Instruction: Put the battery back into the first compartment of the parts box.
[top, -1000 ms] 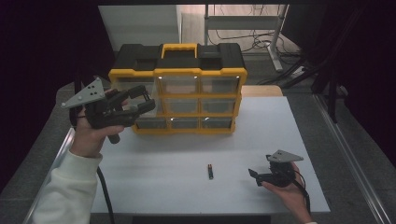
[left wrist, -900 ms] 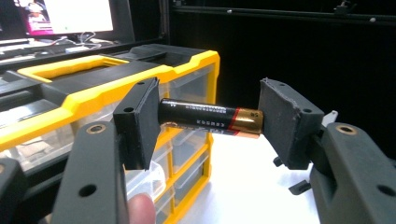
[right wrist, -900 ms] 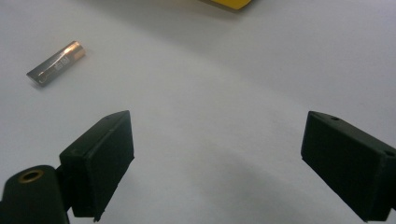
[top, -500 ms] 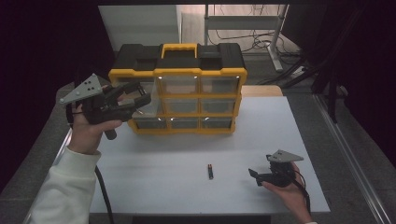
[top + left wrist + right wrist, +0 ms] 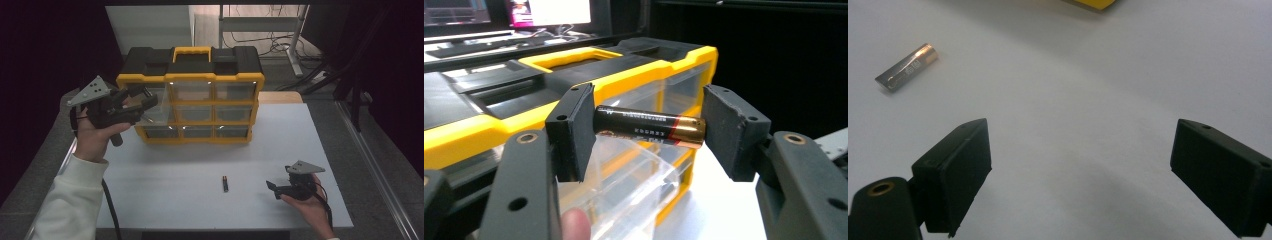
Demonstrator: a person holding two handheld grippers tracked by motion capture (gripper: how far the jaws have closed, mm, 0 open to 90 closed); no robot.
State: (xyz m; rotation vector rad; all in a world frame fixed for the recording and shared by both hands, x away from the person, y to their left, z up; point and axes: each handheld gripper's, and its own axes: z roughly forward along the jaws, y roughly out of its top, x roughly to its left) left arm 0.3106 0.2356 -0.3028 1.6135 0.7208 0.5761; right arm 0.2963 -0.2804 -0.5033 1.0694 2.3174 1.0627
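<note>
Left gripper view: we see the left tool (image 5: 651, 132) pinching a battery (image 5: 649, 126) end to end, one jaw on each terminal, so the cell spans the gap crosswise in the middle of the frame. Below it, lower centre, sits a clear drawer (image 5: 634, 185) pulled out of the yellow organizer (image 5: 494, 127); the battery hangs just above the drawer's open top, not touching it as far as we can tell. We judge the battery light, rigid and smooth-skinned, so an end grip like this can let it pivot or pop out if pressure drops; gripping across the barrel at mid-length would hold it steadier, but for a short drop into the drawer the current hold should do. High view: the left tool (image 5: 141, 101) is at the left of the frame against the organizer's (image 5: 190, 80) left column of drawers. A second battery (image 5: 225, 184) lies on the white counter (image 5: 165, 175) at lower centre, lengthwise toward us. The right tool (image 5: 272, 189) rests low at lower right, near that battery but apart from it. Right gripper view: the right tool (image 5: 1078, 170) has its jaws spread wide with nothing between them, and the loose battery (image 5: 907, 67) lies at upper left, well ahead of the jaws. Same handling applies: light, prone to roll, best taken across the middle of its barrel.
</note>
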